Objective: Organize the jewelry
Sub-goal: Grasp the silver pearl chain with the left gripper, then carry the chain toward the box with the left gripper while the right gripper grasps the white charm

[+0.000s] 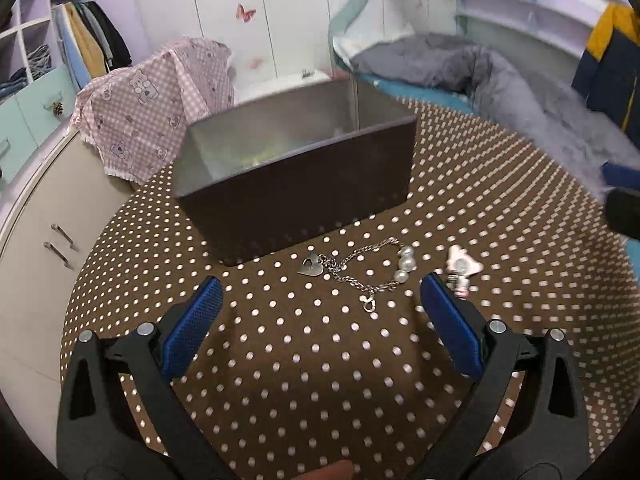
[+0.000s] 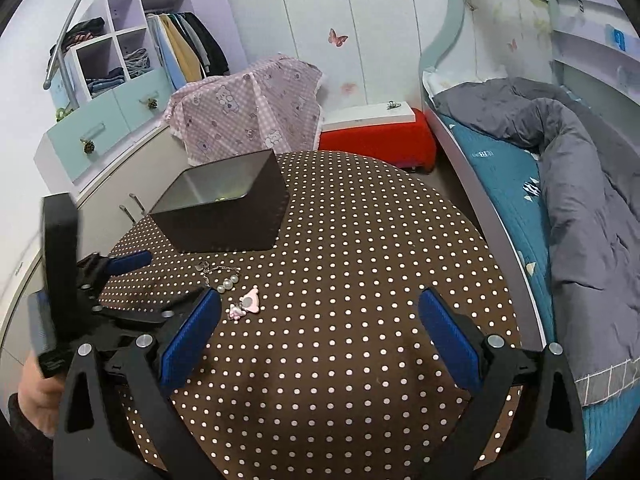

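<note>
A silver chain bracelet (image 1: pixel 362 270) with pearls and a heart charm lies on the polka-dot table (image 1: pixel 320 360), just in front of a dark open box (image 1: pixel 296 168). A pink-and-white charm (image 1: pixel 460 266) lies to its right. My left gripper (image 1: pixel 320 300) is open and empty, low over the table, its blue pads (image 1: pixel 192 328) on either side of the bracelet. My right gripper (image 2: pixel 320 312) is open and empty, to the right of the jewelry. The right wrist view shows the bracelet (image 2: pixel 222 278), the charm (image 2: pixel 246 306), the box (image 2: pixel 224 208) and the left gripper (image 2: pixel 132 280).
The round table has a brown cloth with white dots (image 2: pixel 360 260). A pink checked cloth (image 2: pixel 248 108) covers something behind the box. A bed with a grey duvet (image 2: pixel 560 160) is to the right, a red stool (image 2: pixel 380 136) behind, cabinets (image 2: pixel 100 128) to the left.
</note>
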`<state>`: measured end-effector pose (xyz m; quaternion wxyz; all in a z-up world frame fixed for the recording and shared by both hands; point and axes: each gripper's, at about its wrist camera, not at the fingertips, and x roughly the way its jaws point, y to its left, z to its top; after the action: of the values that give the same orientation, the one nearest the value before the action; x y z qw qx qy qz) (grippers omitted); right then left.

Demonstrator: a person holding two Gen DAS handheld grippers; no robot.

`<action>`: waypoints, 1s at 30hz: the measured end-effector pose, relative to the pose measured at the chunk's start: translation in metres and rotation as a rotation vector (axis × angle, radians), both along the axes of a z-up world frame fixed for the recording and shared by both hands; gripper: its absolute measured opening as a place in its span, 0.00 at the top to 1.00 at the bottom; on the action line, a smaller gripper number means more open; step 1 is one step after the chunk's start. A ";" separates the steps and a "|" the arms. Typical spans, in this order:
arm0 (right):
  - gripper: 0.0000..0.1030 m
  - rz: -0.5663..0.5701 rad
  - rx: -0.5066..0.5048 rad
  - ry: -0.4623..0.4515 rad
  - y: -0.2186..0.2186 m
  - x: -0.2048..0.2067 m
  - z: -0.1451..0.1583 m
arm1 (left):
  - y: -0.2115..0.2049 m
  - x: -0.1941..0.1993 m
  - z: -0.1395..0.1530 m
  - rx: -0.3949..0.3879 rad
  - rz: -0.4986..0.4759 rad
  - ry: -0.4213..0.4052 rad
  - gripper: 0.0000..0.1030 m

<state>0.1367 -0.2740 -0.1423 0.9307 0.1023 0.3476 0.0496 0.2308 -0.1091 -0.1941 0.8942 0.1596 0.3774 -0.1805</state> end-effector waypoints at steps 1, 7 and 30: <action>0.08 0.001 -0.004 0.003 0.000 0.000 -0.001 | -0.003 0.005 -0.004 0.012 -0.002 0.024 0.06; 0.08 0.023 -0.022 0.022 0.004 0.004 -0.007 | -0.009 0.018 -0.006 -0.081 -0.100 0.117 0.42; 0.81 0.254 -0.232 0.138 0.083 0.049 -0.050 | 0.079 -0.036 0.009 -0.276 0.006 0.057 0.90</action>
<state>0.1856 -0.1907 -0.1922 0.8965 -0.0471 0.4242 0.1190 0.1951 -0.0299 -0.1855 0.8970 0.0286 0.3747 -0.2327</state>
